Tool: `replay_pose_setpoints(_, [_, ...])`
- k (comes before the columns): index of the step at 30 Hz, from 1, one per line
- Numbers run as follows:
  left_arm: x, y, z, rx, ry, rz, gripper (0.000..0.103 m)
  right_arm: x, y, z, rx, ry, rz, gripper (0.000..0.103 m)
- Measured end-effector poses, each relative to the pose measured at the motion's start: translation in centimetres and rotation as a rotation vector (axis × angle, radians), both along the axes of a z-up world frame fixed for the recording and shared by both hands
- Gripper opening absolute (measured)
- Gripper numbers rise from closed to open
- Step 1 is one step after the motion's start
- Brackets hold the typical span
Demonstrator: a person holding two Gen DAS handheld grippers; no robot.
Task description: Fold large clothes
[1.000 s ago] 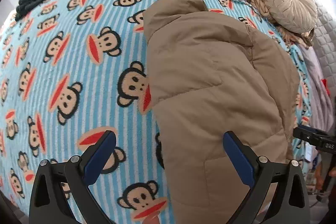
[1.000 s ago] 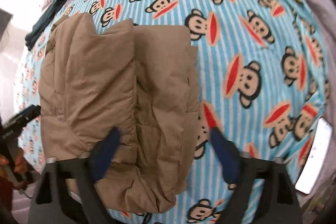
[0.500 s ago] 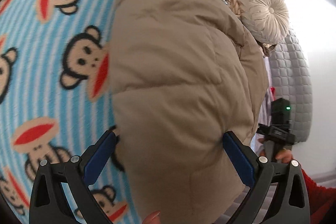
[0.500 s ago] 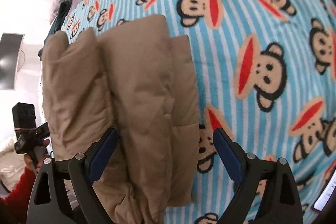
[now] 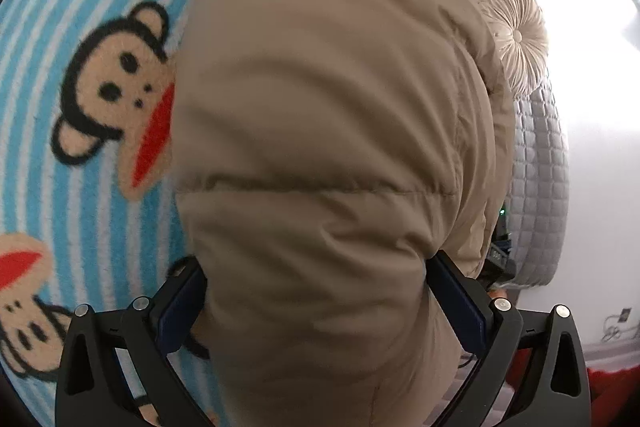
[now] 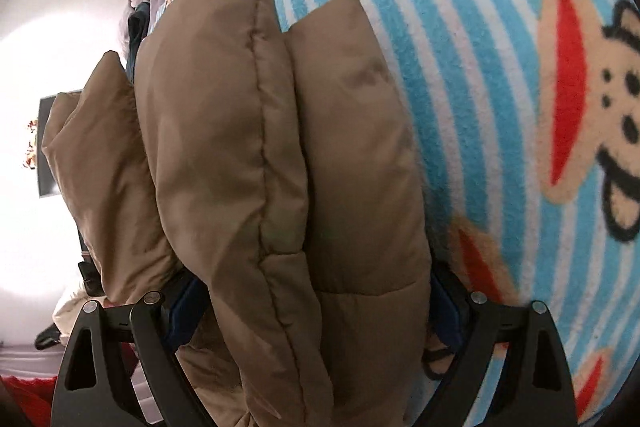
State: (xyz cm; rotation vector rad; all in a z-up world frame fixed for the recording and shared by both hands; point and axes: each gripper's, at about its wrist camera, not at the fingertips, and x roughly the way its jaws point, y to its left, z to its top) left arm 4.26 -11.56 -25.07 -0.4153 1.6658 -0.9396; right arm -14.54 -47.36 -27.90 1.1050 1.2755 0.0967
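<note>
My tan puffer jacket (image 5: 320, 147) looks like smooth, matt quilted cloth; the monkey-print blanket (image 5: 80, 187) under it is fuzzy fleece.

Both wrist cams sit v. close, facing fwd along tongs, sharing puffy jacket (image 5: 328, 147) (image 6: 256, 167) & monkey blanket (image 5: 80, 167) (image 6: 500, 67).

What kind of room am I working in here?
Most likely a bedroom: the tan puffer jacket lies on a monkey-print blanket, with a round pleated cushion and a quilted grey bedspread nearby.
</note>
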Motion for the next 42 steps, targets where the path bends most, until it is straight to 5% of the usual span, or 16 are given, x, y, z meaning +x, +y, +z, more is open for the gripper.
replay_pose_setpoints(4, [-0.4, -0.1, 0.7, -0.018, -0.019, 0.008, 0.099, -0.4, 0.4, -0.4, 0.046, 0.020, -0.044, 0.091])
replay_pose_setpoints(5, [-0.6, -0.1, 1.1, -0.026, -0.029, 0.007, 0.096, -0.5, 0.7, -0.4, 0.060, 0.024, -0.054, 0.087])
replay_pose_setpoints(7, [-0.7, 0.1, 2.0, -0.052, -0.038, 0.010, 0.089, -0.9, 1.1, -0.2, 0.101, 0.008, -0.081, 0.062])
replay_pose_setpoints(13, [0.0, 1.2, 4.7, -0.126, -0.059, 0.018, 0.086, -1.0, 3.5, 2.2, 0.117, -0.042, -0.101, 0.045])
replay_pose_setpoints(22, [5.0, 6.2, 10.0, -0.196, -0.163, 0.037, 0.086, 2.9, 9.3, 5.8, 0.111, -0.134, -0.073, 0.044])
replay_pose_setpoints(30, [12.3, 13.3, 12.1, -0.119, -0.293, 0.096, 0.086, 11.5, 17.3, 6.2, 0.103, -0.190, 0.004, 0.044])
replay_pose_setpoints(34, [16.3, 17.4, 10.3, -0.048, -0.350, 0.119, 0.086, 16.8, 21.6, 6.3, 0.072, -0.213, 0.070, 0.044])
replay_pose_setpoints(37, [18.3, 19.6, 6.0, 0.077, -0.299, 0.180, 0.090, 19.6, 24.2, 4.6, 0.001, -0.151, 0.108, 0.045])
replay_pose_setpoints(39, [18.7, 20.7, 4.3, 0.121, -0.262, 0.234, 0.090, 20.2, 25.8, 3.4, -0.079, -0.080, 0.130, 0.057])
replay_pose_setpoints(42, [18.2, 21.8, 5.6, 0.150, -0.307, 0.257, 0.090, 19.9, 27.1, 3.6, -0.158, -0.038, 0.148, 0.079])
